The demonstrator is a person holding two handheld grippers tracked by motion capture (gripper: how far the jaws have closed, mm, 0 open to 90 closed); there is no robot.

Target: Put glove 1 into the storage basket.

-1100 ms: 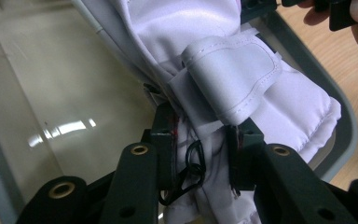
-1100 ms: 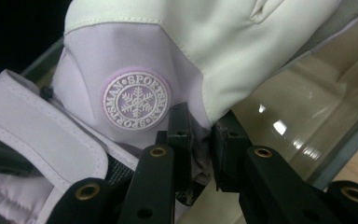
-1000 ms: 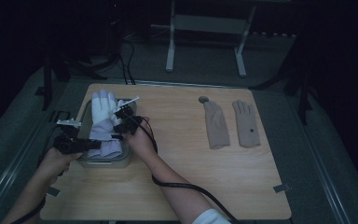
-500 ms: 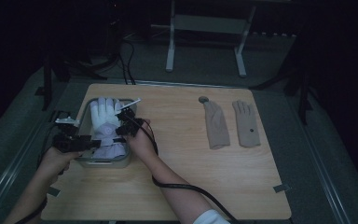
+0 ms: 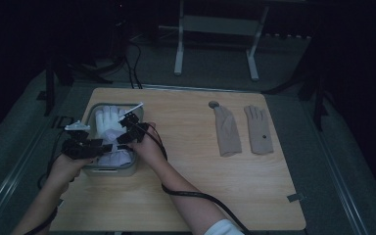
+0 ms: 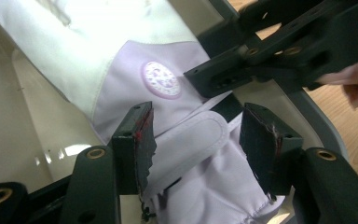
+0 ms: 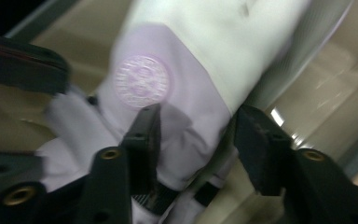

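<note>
The left tool (image 6: 193,144) stands with its jaws partly apart over the cuff strap of the white and lilac glove (image 6: 135,60); the jaws have just been opening, and the pads sit either side of the strap without pressing on it. The right tool (image 7: 196,135) has likewise just been opening, its jaws straddling the lilac wrist of the glove beside the round badge (image 7: 142,81) (the picture is blurred, but no pinch shows). In the high view both tools, left (image 5: 81,147) and right (image 5: 129,129), hang over the grey tray (image 5: 90,169) at the bench's (image 5: 200,186) near left, where the glove lies flat inside with its fingers pointing away. A beige pair of gloves (image 5: 242,129) lies well apart at the far right.

To finish this release well, I judge it best to lift both tools straight up so no pad snags the strap or drags the cuff over the tray wall.
</note>
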